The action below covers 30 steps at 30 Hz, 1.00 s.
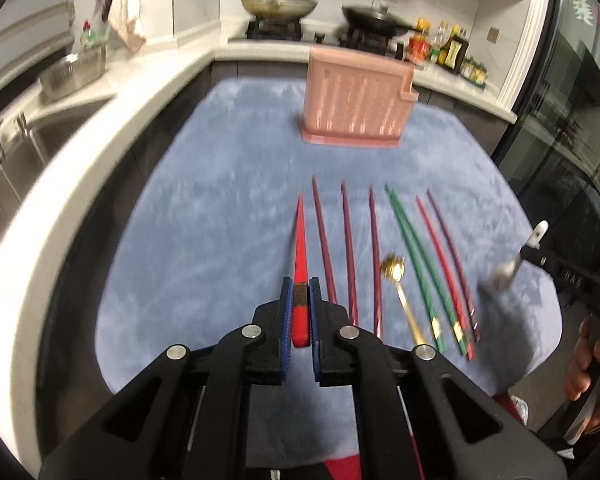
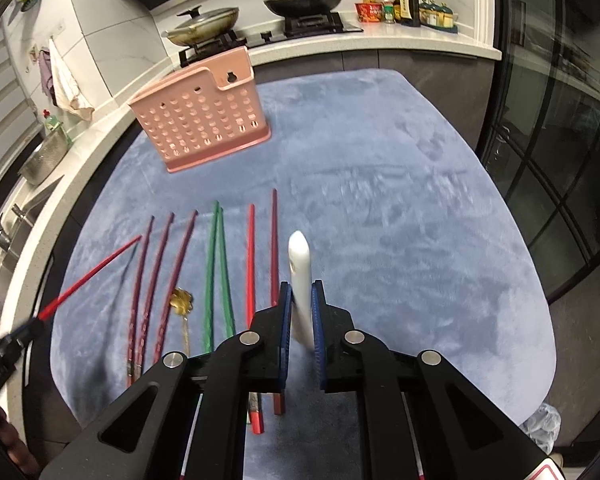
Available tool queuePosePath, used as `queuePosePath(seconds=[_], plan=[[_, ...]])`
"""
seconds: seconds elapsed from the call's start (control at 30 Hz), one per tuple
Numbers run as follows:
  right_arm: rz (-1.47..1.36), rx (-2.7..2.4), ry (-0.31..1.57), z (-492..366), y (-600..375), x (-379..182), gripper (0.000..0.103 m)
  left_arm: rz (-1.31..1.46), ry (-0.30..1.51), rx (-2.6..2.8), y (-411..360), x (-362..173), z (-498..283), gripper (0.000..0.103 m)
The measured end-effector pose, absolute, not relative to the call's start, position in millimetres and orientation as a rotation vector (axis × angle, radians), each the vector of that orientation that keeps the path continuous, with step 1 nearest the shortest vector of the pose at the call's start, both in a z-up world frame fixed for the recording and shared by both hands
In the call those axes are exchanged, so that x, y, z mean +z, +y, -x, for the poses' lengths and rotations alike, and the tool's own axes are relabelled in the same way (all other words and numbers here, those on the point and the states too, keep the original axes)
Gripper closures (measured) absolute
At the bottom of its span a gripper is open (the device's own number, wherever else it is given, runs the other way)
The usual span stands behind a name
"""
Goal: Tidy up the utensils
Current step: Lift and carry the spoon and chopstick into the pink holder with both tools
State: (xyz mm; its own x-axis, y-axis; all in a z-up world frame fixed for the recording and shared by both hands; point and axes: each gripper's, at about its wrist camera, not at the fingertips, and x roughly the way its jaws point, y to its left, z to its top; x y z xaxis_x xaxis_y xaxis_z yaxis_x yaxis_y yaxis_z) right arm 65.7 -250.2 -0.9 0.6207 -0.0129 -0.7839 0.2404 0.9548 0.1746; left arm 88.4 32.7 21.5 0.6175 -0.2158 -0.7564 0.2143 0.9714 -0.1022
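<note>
On the blue plush-covered bench (image 2: pixel 380 200), the perforated pink plastic utensil holder (image 2: pixel 204 120) stands upright, well beyond the row of slim chopsticks (image 1: pixel 380 256). The left tool (image 1: pixel 300 312) clamps a stiff, light red chopstick (image 1: pixel 300 240) near its thick end. The right tool (image 2: pixel 302 312) pinches a smooth white spoon handle (image 2: pixel 300 276), likely slippery and breakable; both tools tilt downward above the bench.

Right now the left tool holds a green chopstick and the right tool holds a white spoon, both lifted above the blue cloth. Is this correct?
Not quite: the chopstick in the left tool is red, not green. The left wrist view shows the red chopstick clamped between its pads; the two green chopsticks lie on the blue cloth. The rest stands: the right tool holds the white spoon.
</note>
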Motion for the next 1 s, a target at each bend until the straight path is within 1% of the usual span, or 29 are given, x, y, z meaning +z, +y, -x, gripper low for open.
queuePosePath(seconds=[0.1, 0.33, 0.57, 0.73, 1.0], plan=[[-0.27, -0.137, 0.876, -69, -249, 7, 0.097, -0.012, 0.821, -0.243, 32, 42, -99, 0.096], [-0.277, -0.119, 0.846, -84, -253, 23, 0.097, -0.033, 0.718, -0.22, 28, 83, -126, 0.096], [-0.268, -0.077, 0.79, -117, -253, 49, 0.097, -0.031, 0.626, -0.226, 19, 127, -162, 0.096], [-0.295, -0.03, 0.741, -154, -260, 72, 0.097, -0.028, 0.543, -0.234, 11, 166, -188, 0.096], [-0.384, 0.086, 0.618, -238, -268, 117, 0.097, -0.004, 0.4, -0.257, -11, 223, -241, 0.096]])
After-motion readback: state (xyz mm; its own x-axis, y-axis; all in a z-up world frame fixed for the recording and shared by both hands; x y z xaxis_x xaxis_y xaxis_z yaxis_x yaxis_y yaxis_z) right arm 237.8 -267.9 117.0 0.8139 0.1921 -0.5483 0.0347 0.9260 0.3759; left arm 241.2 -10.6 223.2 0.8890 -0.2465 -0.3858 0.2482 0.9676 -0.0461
